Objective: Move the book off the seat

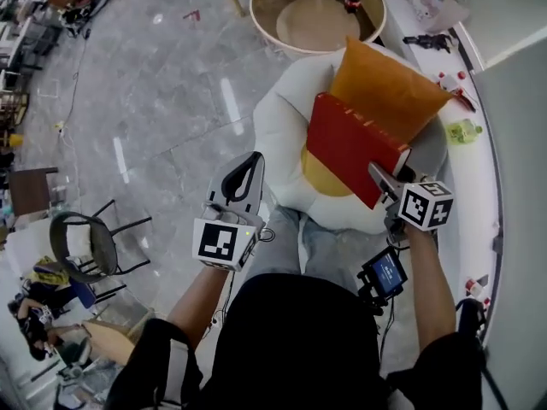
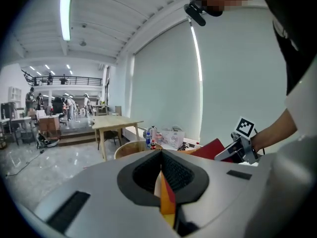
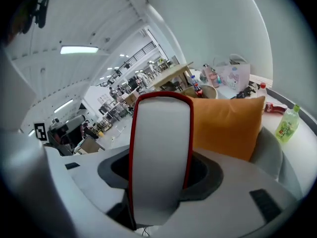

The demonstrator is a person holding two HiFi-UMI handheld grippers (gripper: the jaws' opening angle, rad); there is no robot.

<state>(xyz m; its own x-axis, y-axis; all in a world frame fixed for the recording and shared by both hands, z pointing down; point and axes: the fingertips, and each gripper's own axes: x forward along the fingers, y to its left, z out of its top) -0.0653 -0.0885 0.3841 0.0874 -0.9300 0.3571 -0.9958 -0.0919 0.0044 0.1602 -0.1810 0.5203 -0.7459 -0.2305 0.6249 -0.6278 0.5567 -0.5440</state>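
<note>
book (image 1: 352,148): red, tilted, held above white seat (image 1: 278,131), in front of orange cushion (image 1: 385,88)
right hand-held gripper (image 1: 382,179): clamped on book's edge
left hand-held gripper (image 1: 251,162): jaws together, empty, beside seat

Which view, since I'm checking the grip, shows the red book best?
The head view: it shows the red book nearly whole, cover and page edge, with the right gripper clamped on its corner. The right gripper view shows only its page edge between the jaws; the left gripper view only a red corner.
</note>
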